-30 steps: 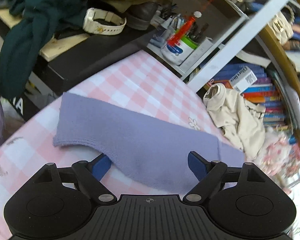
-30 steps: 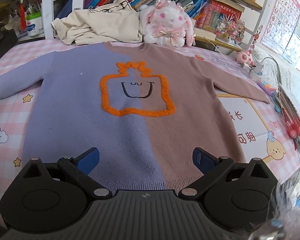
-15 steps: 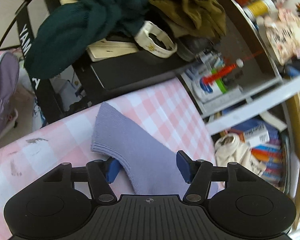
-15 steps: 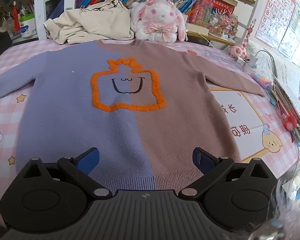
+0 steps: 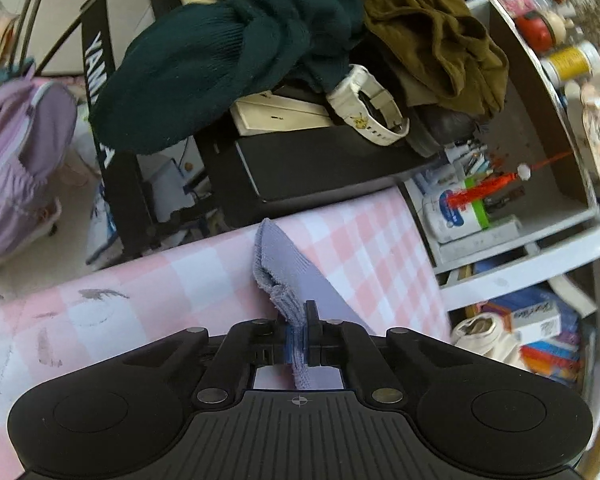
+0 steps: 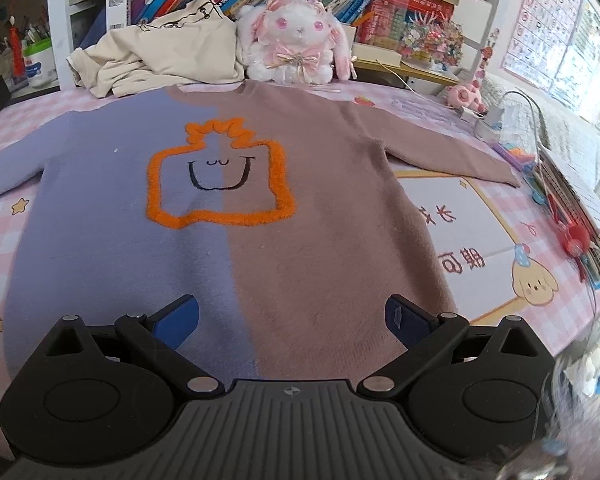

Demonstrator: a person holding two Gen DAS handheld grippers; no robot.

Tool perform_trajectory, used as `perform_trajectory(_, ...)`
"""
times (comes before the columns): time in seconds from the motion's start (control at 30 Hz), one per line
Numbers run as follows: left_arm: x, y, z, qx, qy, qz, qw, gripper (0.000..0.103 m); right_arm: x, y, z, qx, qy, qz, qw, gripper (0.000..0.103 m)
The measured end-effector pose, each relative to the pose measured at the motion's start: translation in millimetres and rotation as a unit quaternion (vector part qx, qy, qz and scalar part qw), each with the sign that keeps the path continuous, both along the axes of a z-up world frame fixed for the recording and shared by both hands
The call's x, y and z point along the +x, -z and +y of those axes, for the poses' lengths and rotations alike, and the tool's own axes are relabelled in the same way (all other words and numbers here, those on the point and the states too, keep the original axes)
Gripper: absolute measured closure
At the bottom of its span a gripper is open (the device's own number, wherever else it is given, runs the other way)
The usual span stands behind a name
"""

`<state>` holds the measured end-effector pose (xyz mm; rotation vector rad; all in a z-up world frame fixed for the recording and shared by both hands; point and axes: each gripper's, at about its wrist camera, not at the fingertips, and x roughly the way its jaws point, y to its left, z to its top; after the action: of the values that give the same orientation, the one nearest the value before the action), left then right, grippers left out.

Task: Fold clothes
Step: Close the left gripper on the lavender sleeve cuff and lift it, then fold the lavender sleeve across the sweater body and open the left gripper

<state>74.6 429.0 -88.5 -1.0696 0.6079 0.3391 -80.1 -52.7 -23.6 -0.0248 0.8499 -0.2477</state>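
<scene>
A sweater [image 6: 236, 248], lilac on its left half and brown on its right, lies flat on the pink checked bedspread [image 6: 480, 240], with an orange outlined figure on the chest. In the left wrist view its lilac sleeve cuff [image 5: 278, 276] is bunched and pinched between the pads of my left gripper [image 5: 298, 338], which is shut on it near the bed's edge. My right gripper [image 6: 292, 316] hovers open over the sweater's hem, nothing between its blue pads. The brown sleeve [image 6: 452, 152] stretches out to the right.
A cream garment [image 6: 164, 56] and a white plush rabbit [image 6: 296, 40] lie at the bed's far edge below a bookshelf. Cables, toys and books crowd the right side. In the left view a black stand [image 5: 320, 160] beyond the bed carries a dark green garment [image 5: 220, 52].
My left gripper closed from wide open onto the lilac cuff and rolled, so the cuff now bunches up. The right gripper slid right along the hem, staying open.
</scene>
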Motion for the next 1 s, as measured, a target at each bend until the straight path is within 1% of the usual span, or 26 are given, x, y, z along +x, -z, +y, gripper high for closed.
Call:
perform_trajectory(0.03, 1, -4, -3, 0.014, 0.003, 0.004, 0.9999, 0.100, 1, 0, -4, 0.001, -0.005, -0.002, 1.000, 0.002)
perform_trajectory(0.13, -1, -24, -23, 0.054, 0.022, -0.015, 0.9982, 0.100, 5, -1, -17, 0.003, -0.033, -0.011, 0.999, 0.002)
perform_trajectory(0.2, -1, -42, -44, 0.085, 0.042, -0.030, 0.9951, 0.100, 10, -1, -27, 0.004, -0.060, -0.014, 0.998, 0.002)
perform_trajectory(0.33, 3, -85, -101, 0.138, 0.090, -0.061, 0.9845, 0.100, 24, -5, -53, 0.015, -0.121, -0.014, 0.992, 0.002)
perform_trajectory(0.43, 13, -117, -157, 0.178, 0.131, -0.085, 0.9715, 0.100, 36, -11, -76, 0.042, -0.162, -0.023, 0.986, 0.002)
perform_trajectory(0.53, 24, -138, -210, 0.182, 0.172, -0.105, 0.9624, 0.100, 49, -9, -101, 0.075, -0.191, -0.013, 0.979, 0.002)
perform_trajectory(0.6, 33, -149, -245, 0.189, 0.197, -0.118, 0.9547, 0.100, 54, -4, -115, 0.087, -0.210, -0.001, 0.974, 0.002)
perform_trajectory(0.77, 52, -163, -318, 0.218, 0.229, -0.134, 0.9391, 0.100, 60, 4, -142, 0.107, -0.240, 0.020, 0.965, 0.002)
perform_trajectory(0.83, 55, -163, -344, 0.216, 0.241, -0.135, 0.9365, 0.100, 62, 6, -151, 0.117, -0.250, 0.026, 0.961, 0.003)
perform_trajectory(1.0, 65, -153, -394, 0.220, 0.271, -0.122, 0.9292, 0.100, 67, 6, -170, 0.125, -0.256, 0.026, 0.958, 0.004)
